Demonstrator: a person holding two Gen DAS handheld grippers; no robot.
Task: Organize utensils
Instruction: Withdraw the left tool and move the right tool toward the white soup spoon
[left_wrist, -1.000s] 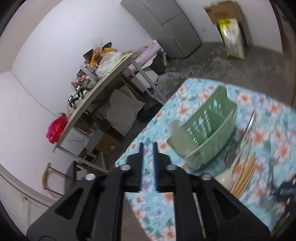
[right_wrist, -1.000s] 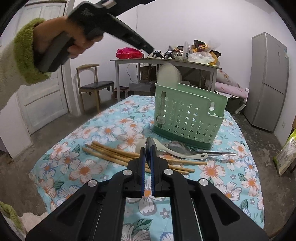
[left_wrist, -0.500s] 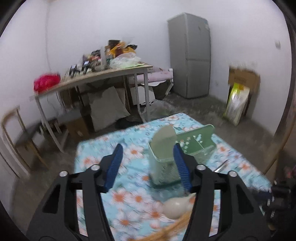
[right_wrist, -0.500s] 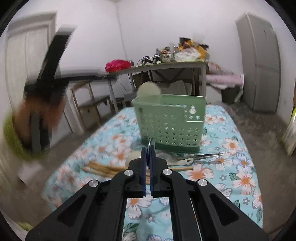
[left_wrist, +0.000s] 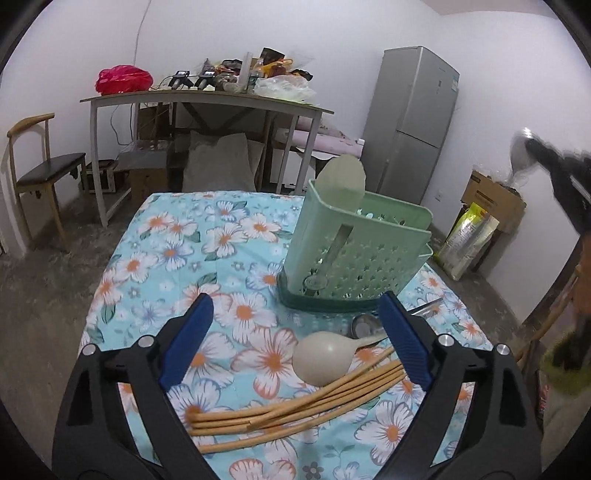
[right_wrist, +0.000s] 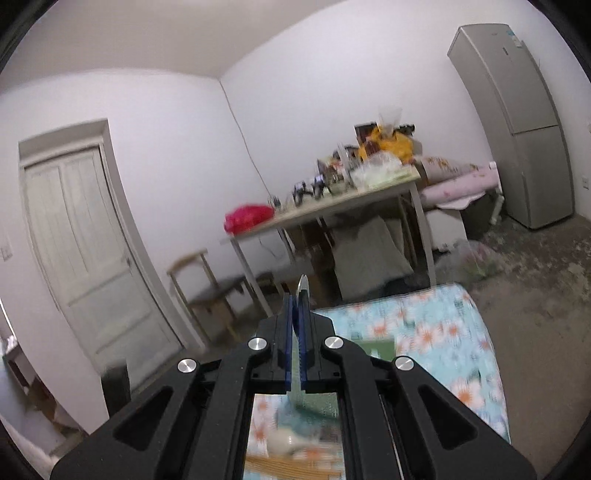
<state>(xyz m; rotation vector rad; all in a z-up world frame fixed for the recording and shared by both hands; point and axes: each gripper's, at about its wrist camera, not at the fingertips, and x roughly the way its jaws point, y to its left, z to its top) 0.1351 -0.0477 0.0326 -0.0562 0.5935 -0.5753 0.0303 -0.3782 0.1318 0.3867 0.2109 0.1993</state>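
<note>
- The left claw (left_wrist: 295, 343) was opening wide, low over the floral-cloth bench (left_wrist: 166, 251), with nothing pinched; the cream spoon (left_wrist: 325, 356) and part of the chopsticks (left_wrist: 295, 402) lay between its fingers.
- The chopsticks looked light, stiff and slippery, probably best taken near the middle. Their long axis ran from near left to far right.
- The cream spoon's bowl pointed left, its handle far right.
- The green utensil basket (left_wrist: 354, 254) stood upright just beyond them, with 1 spoon inside.
- The right claw (right_wrist: 295, 314), pressed together, pinched a thin metal spoon (right_wrist: 303, 284) held above the bench.
</note>
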